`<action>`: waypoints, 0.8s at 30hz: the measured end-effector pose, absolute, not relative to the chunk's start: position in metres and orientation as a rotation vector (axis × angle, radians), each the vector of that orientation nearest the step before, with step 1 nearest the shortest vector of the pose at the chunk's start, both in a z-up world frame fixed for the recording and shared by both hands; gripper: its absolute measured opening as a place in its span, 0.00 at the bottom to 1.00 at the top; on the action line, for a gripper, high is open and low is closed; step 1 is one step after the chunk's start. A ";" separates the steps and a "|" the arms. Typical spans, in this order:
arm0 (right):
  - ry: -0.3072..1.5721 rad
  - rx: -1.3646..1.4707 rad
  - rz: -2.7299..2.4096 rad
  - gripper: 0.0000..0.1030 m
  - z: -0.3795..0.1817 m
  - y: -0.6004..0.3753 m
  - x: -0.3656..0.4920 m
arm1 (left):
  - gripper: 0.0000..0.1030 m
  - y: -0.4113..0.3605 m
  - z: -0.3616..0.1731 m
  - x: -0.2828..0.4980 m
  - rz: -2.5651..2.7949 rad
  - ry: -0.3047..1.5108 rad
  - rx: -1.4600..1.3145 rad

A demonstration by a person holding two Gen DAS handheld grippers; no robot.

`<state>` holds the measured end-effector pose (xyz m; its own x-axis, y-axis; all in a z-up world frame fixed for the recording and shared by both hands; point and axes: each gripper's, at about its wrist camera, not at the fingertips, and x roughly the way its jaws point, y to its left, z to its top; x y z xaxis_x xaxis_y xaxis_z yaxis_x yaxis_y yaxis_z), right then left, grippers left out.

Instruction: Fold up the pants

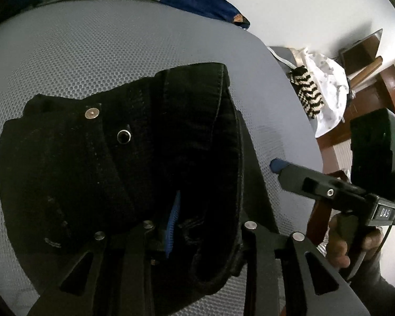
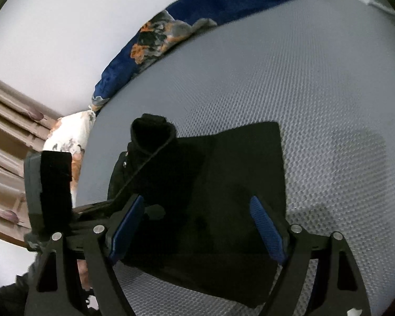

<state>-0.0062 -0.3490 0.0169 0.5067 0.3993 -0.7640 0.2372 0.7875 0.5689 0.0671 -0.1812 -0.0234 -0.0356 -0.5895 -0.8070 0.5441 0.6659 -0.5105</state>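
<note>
Black denim pants (image 1: 118,163) lie bunched on a grey mesh-textured bed (image 1: 92,52), with a metal button (image 1: 92,113) and a rivet (image 1: 123,136) facing up. My left gripper (image 1: 187,226) is shut on a thick fold of them. One blue pad (image 1: 173,223) shows and cloth covers the other finger. In the right wrist view the pants (image 2: 223,184) form a flat folded panel, with a lifted roll (image 2: 150,134) at the left. My right gripper (image 2: 197,229) hovers over that panel, open wide, with its pads clear of the cloth. Its blue fingertip (image 1: 276,166) shows beside the pants.
A dark blue floral blanket (image 2: 150,42) lies along the bed's far edge, next to a floral pillow (image 2: 68,134). Off the bed's right side are a striped black-and-white cloth (image 1: 308,94), white fabric (image 1: 326,84) and wooden furniture (image 1: 360,100). Brown curtains (image 2: 5,131) hang at the left.
</note>
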 end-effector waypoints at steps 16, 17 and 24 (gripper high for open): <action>1.113 0.756 0.160 0.79 -0.019 -0.334 0.003 | 0.38 -0.173 -0.023 0.060 -0.881 1.329 -0.022; 1.111 0.759 0.156 0.79 -0.019 -0.335 0.004 | 0.38 -0.173 -0.023 0.060 -0.879 1.329 -0.019; 1.101 0.777 0.145 0.79 -0.021 -0.337 0.003 | 0.45 -0.178 -0.021 0.056 -0.847 1.308 0.037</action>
<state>0.0028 -0.3375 -0.0207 0.4718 0.4707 -0.7455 0.2620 0.7325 0.6283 0.0560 -0.1776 -0.0213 0.0126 -0.5237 -0.8518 0.5626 0.7080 -0.4269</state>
